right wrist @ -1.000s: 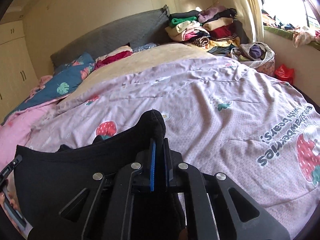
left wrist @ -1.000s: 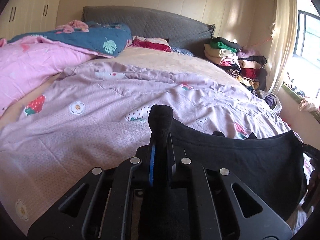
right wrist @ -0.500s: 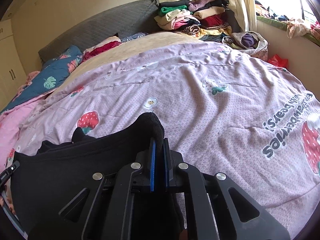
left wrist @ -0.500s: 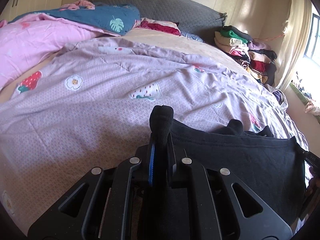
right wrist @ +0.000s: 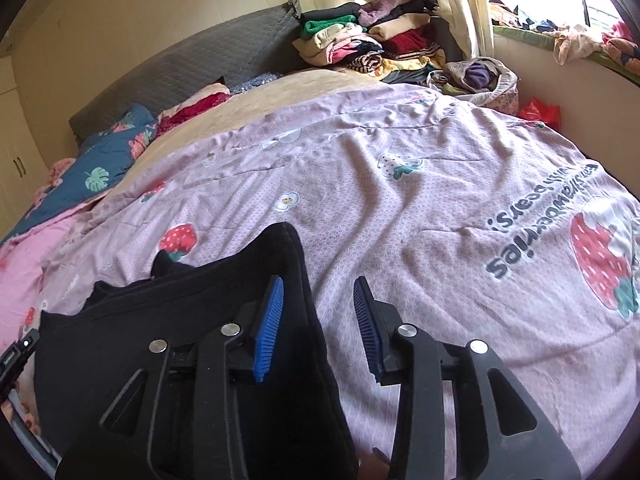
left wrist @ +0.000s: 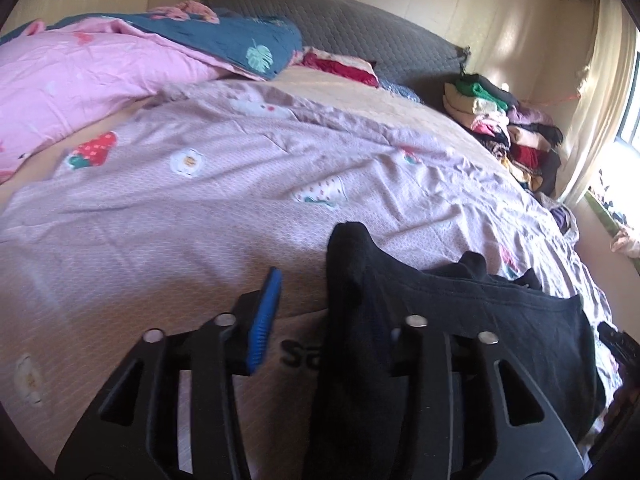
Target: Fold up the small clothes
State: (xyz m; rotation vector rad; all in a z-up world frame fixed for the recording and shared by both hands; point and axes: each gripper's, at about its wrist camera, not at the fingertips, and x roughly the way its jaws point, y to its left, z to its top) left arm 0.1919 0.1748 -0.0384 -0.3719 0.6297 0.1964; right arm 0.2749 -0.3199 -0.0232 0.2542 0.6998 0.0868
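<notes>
The black garment (left wrist: 500,320) covers the left hand-held gripper's (left wrist: 320,316) right pad. Its lower part runs off the frame's bottom. Printed lettering (left wrist: 298,354) beneath is partly hidden, unreadable.

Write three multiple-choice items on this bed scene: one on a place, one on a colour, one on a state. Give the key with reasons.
1. Where is the pile of folded clothes?
A. at the head of the bed, near the window
B. on the floor by the wardrobe
C. on the pink quilt

2. What colour is the garment at the grippers?
A. red
B. black
C. white

3. How do the right gripper's pads stand?
A. apart
B. pressed shut on the cloth
C. shut on nothing

Key: 1 A, the pile sits by the headboard beside the curtain. 2 B, the cloth is plain black. 3 A, bedspread shows between the blue pads; the jaws are opening.
</notes>
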